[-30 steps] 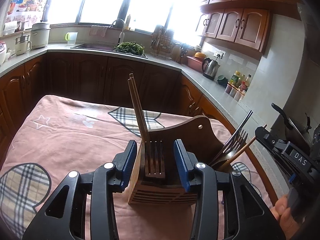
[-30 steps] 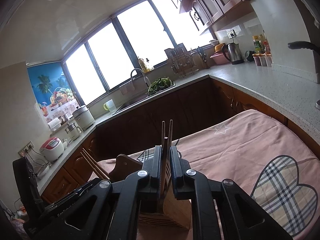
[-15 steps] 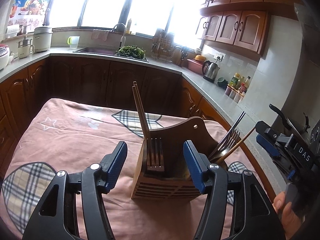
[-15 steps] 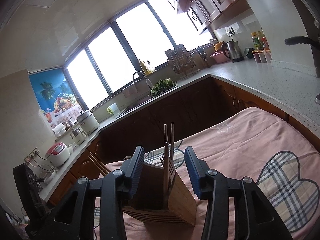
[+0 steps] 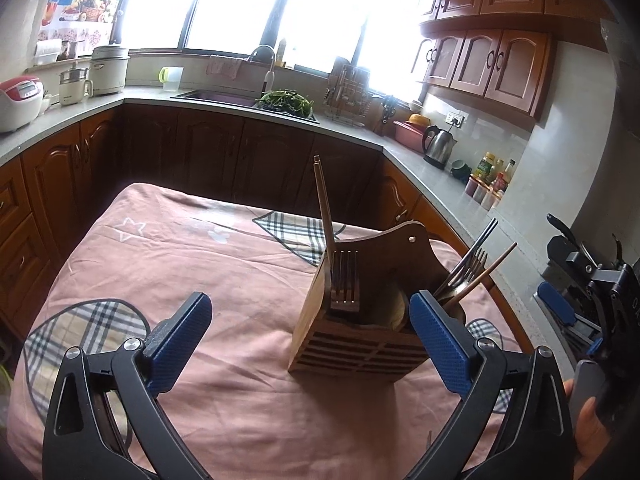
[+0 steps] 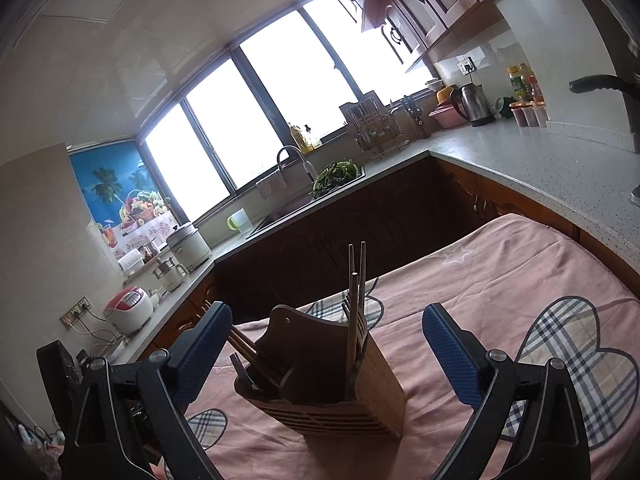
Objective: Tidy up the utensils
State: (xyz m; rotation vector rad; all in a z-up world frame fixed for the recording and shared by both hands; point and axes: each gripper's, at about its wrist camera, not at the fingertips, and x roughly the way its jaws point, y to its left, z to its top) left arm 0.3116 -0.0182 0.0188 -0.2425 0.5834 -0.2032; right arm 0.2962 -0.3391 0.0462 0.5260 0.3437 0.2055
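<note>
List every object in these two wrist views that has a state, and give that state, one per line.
Left gripper: open, empty.
Right gripper: open, empty.
Wooden utensil holder: upright on the tablecloth.
Chopsticks: standing in the holder, leaning.
Fork: in the holder, tines up.
Kettle: lid closed.

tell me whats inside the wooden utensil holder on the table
The wooden utensil holder has a fork and chopsticks in one compartment, and more forks and chopsticks in another. Their lower ends are hidden by the walls.
</note>
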